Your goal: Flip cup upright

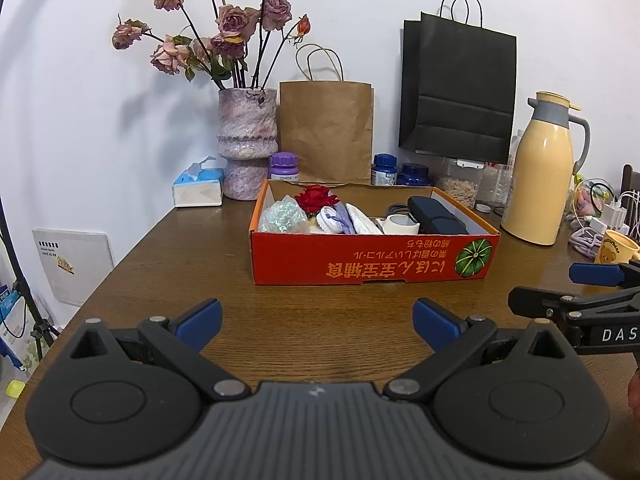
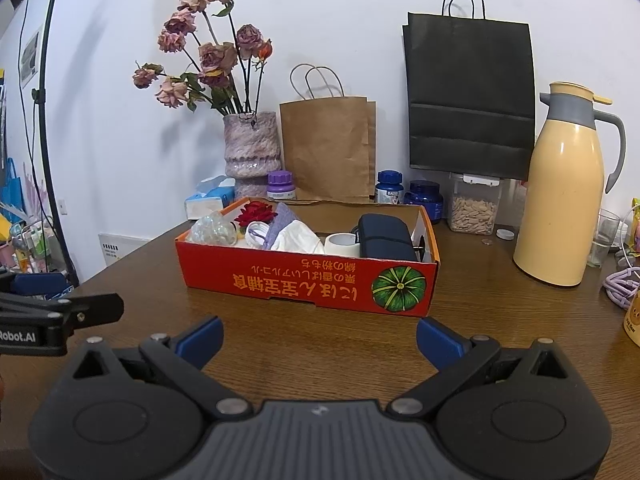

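Brown wood tabletop (image 2: pixel 320 344) lies under both of your tools. Your left gripper (image 1: pixel 317 322) and right gripper (image 2: pixel 319 338) are wide open and hold nothing. Your yellow cup (image 1: pixel 614 247) with a bear on it sits off to the right, past the right gripper, near the tall yellow jug (image 2: pixel 560 200). It looks hard, smooth and breakable, so pinch its rim wall gently.

A: Where was the cup (image 1: pixel 614 247)?
B: At the table's far right edge, a yellow mug with a bear print, only partly in frame.
A: Its pose?
B: Could not be determined; the frame edge cut it off.
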`<state>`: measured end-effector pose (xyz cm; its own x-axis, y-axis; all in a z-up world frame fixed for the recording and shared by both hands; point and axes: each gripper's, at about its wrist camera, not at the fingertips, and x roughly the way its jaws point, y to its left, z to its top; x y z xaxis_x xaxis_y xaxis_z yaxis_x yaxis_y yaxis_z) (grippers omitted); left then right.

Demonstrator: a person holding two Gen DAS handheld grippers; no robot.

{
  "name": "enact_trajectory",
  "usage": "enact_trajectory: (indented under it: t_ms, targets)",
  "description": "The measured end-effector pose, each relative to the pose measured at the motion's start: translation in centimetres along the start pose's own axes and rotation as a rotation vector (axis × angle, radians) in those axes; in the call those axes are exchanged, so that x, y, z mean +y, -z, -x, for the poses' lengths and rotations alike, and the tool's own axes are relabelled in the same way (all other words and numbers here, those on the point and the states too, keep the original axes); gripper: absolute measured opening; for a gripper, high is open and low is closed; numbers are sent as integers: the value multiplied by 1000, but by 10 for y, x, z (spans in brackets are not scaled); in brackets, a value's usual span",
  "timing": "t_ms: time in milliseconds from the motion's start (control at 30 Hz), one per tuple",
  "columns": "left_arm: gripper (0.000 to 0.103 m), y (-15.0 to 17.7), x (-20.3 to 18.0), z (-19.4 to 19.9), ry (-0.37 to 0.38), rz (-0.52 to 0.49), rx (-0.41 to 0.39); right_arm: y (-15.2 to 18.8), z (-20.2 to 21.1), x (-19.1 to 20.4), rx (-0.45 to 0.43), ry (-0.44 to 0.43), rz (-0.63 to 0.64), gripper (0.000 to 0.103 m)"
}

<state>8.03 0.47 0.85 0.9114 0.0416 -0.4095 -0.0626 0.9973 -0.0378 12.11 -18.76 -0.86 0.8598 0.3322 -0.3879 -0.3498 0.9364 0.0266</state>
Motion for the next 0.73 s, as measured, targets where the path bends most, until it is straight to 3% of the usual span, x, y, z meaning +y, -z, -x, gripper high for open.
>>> enact_trajectory:
  t_ms: [733]
  targets:
    - [103,1,1,0,25,-4,3,4,-2,0,5,-1,7,103]
